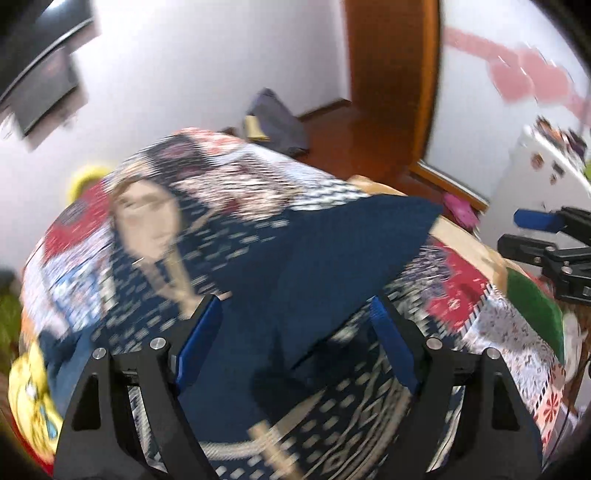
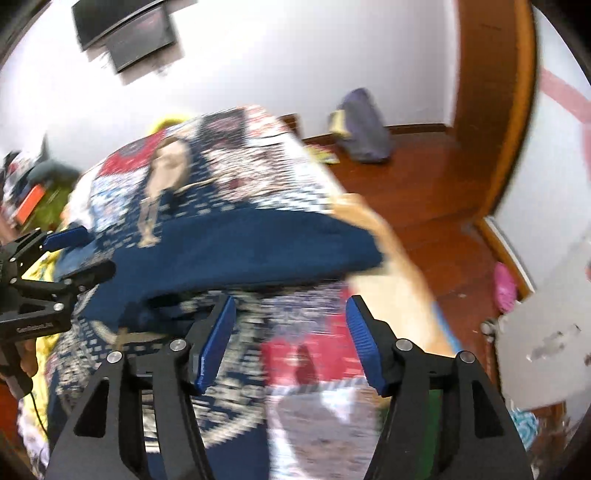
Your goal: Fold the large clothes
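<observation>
Left wrist view: the left claw [image 1: 295,325] stands wide, its blue pads apart, with nothing pinched between them. Ahead of it the dark blue garment [image 1: 332,266] lies folded on the bed, over a patterned quilt [image 1: 229,184]. The right claw [image 1: 532,232] shows at the right edge, cut off by the frame.

From the right wrist view, the right claw [image 2: 291,332] is parted too, about halfway, and empty; the dark blue garment [image 2: 240,251] lies just beyond its tips as a flat band across the patterned quilt [image 2: 258,162]. The left claw [image 2: 74,251] enters from the left edge, over the garment's near end.

No container holding anything can be made out. A purple bag [image 2: 364,127] slumps on the wooden floor [image 2: 406,192] by the wall; what it holds is hidden. Both pictures are smeared by motion blur, so the quilt's print and the clutter at the edges are hard to read. A dark screen [image 2: 125,33] hangs on the wall.
</observation>
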